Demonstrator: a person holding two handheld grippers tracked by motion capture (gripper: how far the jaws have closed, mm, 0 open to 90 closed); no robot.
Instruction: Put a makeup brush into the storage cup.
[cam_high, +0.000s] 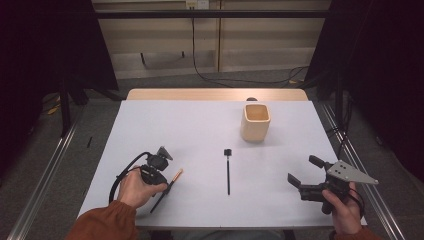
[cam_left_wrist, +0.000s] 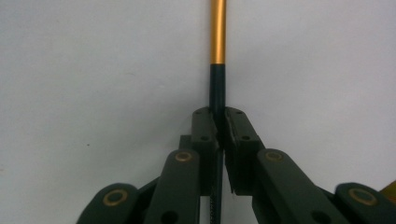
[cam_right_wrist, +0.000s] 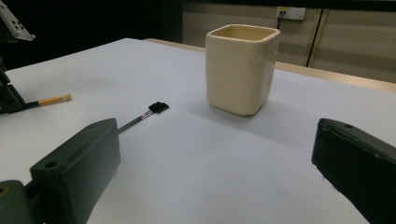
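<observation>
High view above the table; two low claw-mounted close views, sharing the cup.

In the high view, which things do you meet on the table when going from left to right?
Left gripper shut on the orange-tipped pen → black stick → cream cup → right gripper, jaws open.

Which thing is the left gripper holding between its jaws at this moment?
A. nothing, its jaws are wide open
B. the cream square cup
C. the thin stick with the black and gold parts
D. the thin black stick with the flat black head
C: in the left gripper view the left gripper has its jaws shut on the black part of the black and gold stick.
</observation>
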